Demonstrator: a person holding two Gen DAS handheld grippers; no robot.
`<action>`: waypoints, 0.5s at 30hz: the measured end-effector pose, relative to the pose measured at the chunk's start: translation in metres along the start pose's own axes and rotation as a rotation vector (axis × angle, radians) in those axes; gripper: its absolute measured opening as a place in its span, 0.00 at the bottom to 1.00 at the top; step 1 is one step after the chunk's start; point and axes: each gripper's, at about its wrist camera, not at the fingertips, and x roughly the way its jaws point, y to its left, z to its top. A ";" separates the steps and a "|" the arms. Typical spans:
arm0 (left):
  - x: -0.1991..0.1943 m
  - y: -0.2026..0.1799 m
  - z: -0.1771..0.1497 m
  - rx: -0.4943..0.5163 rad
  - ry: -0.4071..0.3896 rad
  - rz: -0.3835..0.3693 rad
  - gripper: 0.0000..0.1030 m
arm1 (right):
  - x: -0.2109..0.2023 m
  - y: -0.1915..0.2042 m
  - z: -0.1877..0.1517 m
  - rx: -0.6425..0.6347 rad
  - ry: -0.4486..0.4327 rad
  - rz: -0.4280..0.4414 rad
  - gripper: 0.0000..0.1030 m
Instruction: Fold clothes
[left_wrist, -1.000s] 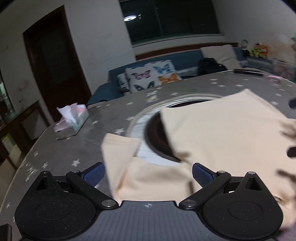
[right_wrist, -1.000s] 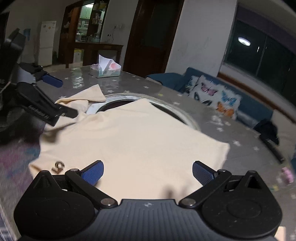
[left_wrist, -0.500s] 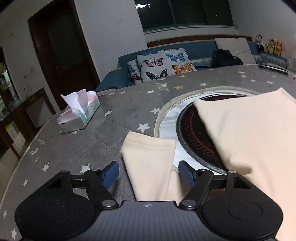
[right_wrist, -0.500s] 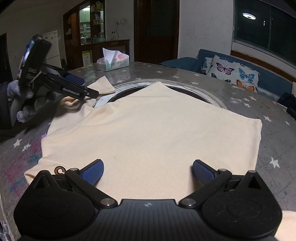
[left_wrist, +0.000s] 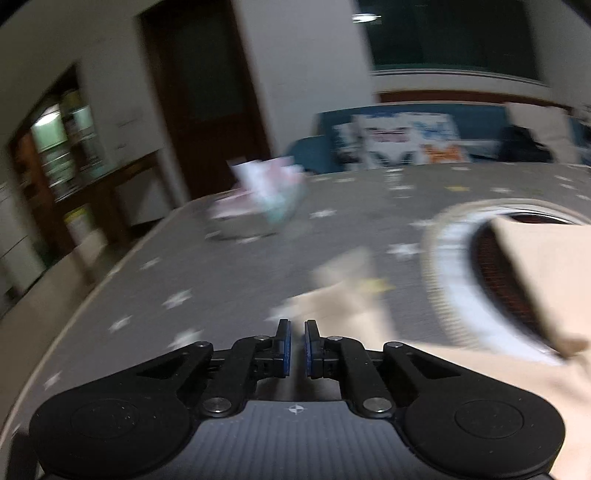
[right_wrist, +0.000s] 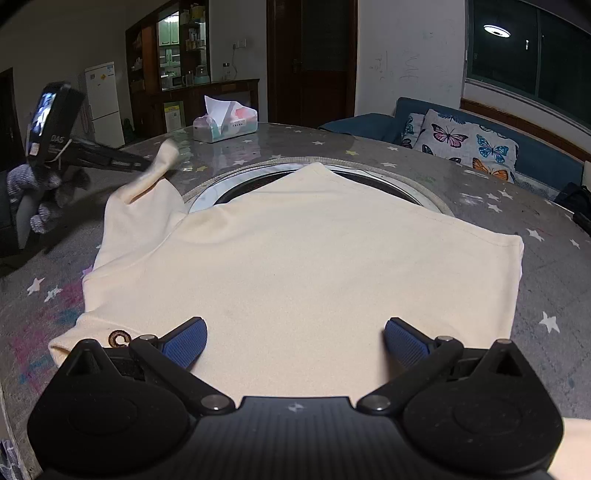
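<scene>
A cream shirt lies spread on the grey star-patterned table, partly over a round recessed hotplate. Its left sleeve is lifted off the table. My left gripper, held by a gloved hand, meets the sleeve's tip. In the blurred left wrist view the left gripper has its jaws together, and the sleeve starts right at the tips. My right gripper is open above the shirt's near hem, and its blue pads hold nothing.
A tissue box stands at the table's far side, and in the left wrist view the tissue box is left of centre. A blue sofa with butterfly cushions is beyond the table. The table's left edge is near my left gripper.
My left gripper went from wide open around the sleeve to shut and swung left across the table. The sleeve's end has risen. My right gripper sank slightly over the hem, then held still.
</scene>
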 end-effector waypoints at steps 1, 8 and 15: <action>0.002 0.011 -0.004 -0.030 0.023 0.036 0.08 | 0.000 0.000 0.000 0.000 0.000 0.000 1.00; -0.022 0.034 -0.009 -0.145 0.034 -0.010 0.21 | 0.000 0.000 0.000 0.000 0.000 0.000 1.00; -0.033 -0.034 0.008 0.077 -0.014 -0.203 0.39 | 0.000 0.000 0.000 -0.001 0.001 -0.002 1.00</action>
